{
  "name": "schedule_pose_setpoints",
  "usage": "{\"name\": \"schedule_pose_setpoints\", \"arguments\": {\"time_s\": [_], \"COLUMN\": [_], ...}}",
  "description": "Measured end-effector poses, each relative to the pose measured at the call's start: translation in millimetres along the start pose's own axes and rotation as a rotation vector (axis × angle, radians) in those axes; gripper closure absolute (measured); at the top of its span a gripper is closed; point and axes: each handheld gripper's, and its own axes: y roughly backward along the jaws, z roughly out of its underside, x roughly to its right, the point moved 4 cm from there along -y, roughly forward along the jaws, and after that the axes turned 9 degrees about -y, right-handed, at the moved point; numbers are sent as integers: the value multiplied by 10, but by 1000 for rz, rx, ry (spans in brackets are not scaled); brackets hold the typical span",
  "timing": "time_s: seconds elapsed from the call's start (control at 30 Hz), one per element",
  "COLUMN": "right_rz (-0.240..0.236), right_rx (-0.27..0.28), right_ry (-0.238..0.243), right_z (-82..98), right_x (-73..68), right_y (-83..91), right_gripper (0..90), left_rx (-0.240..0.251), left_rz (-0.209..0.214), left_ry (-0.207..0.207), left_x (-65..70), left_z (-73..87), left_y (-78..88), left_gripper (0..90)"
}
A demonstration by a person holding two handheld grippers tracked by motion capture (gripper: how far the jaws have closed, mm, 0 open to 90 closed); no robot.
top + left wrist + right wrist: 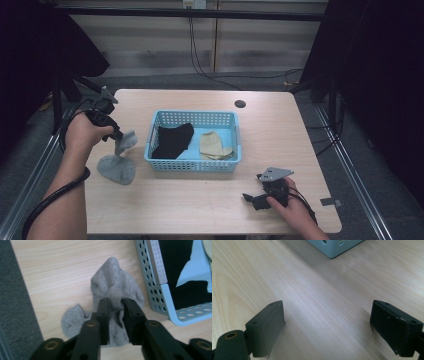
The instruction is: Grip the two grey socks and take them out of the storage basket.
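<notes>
A: Grey sock (pixel 113 287) — where is it lying right now?

B: It is hanging from the left gripper (pixel 115 305) at the left side of the table (pixel 270 125), just beside the blue basket (pixel 194 163). Its lower end is resting on the tabletop, and the upper part is rising to the jaws.

A: Are the tongs pinching it?

B: A fold of the fabric is sitting between the two black jaws, and in the left gripper view they are standing only a little apart with the cloth bunched between them. It is looking like a light pinch on the sock.

A: And the other hand?

B: The right gripper (pixel 261 196) is resting low over the near right part of the table, well apart from the sock. Its jaws are spreading wide over bare wood.

A: What is lying in the basket?

B: A black sock (pixel 172 141) is lying on the left, a beige sock (pixel 214 146) on the right.
</notes>
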Motion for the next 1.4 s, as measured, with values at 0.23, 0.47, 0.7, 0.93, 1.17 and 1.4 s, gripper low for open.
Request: {"name": "schedule_pose_setpoints", "arguments": {"time_s": [0.23,0.47,0.7,0.93,1.17,1.4], "right_rz": [0,0,0,0,-1,-1], "right_rx": [0,0,1,-2,-3,-3], "right_ry": [0,0,1,-2,2,2], "right_z": [0,0,0,1,2,2], "right_x": [0,0,1,-1,1,1], "right_y": [0,0,-1,1,1,1], "right_gripper": [117,117,117,116,116,116], "left_rx": [6,33,47,73,65,81], "left_rz": [12,18,22,30,57,61], "left_ry": [23,15,0,-37,-70,-83], "left_x": [60,107,114,220,375,434], "left_z": [-24,27,92,169,301,417], "left_y": [0,-59,-63,-74,-143,-212], "left_gripper": [543,325,300,295,292,292]}}
